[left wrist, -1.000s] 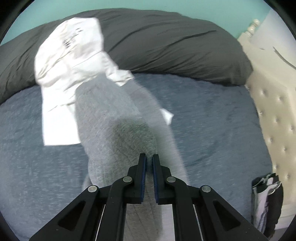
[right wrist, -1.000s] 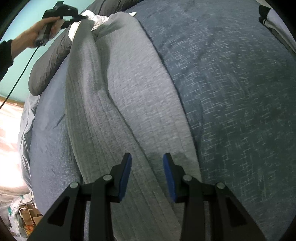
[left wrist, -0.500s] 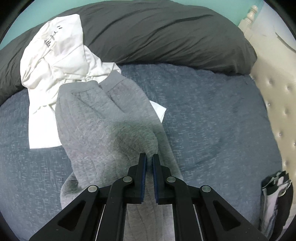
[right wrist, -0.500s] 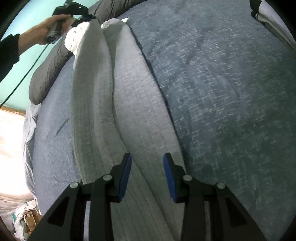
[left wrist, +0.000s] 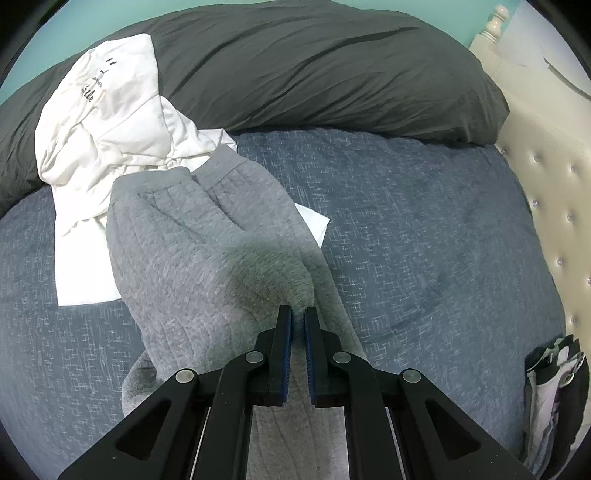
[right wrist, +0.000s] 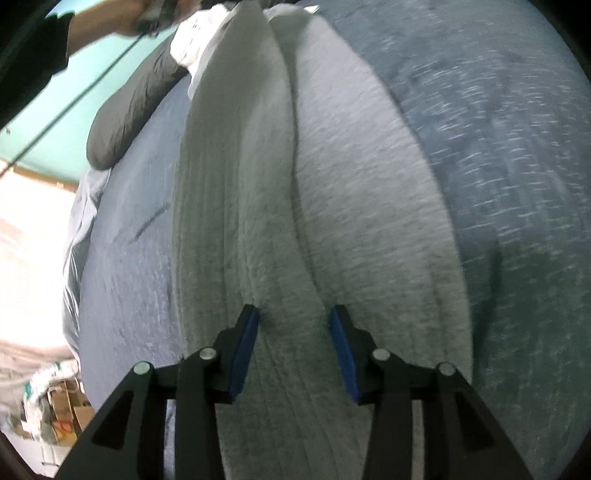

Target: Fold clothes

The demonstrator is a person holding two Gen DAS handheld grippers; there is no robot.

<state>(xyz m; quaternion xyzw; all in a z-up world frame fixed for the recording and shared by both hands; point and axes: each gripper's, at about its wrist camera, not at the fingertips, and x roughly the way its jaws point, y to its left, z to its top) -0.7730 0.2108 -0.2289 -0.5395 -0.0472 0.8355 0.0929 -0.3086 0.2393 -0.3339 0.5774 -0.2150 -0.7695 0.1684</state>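
Jaws of the left gripper (left wrist: 298, 314) stand nearly together at lower centre of the left wrist view, pinched on a raised fold of the grey sweatpants (left wrist: 207, 243), whose cloth bunches up dark just above the blue pads. From there the sweatpants run toward the upper left of that frame, their waistband end lying over a crumpled white shirt (left wrist: 110, 122). The shirt rests partly on the blue bedspread (left wrist: 424, 229) and partly against the long dark grey pillow (left wrist: 314, 70) across the top of the frame. A cream tufted headboard (left wrist: 546, 177) fills the right edge, with a black and white bag (left wrist: 554, 398) at lower right.

In the right wrist view the right gripper (right wrist: 294, 315) has its jaws a moderate way apart and closing, with a ridge of the sweatpants lying between the pads; whether the pads press on it I cannot tell. The two legs stretch up the middle of that blurred frame. At upper left a hand (right wrist: 110, 22) in a dark sleeve holds the other gripper.
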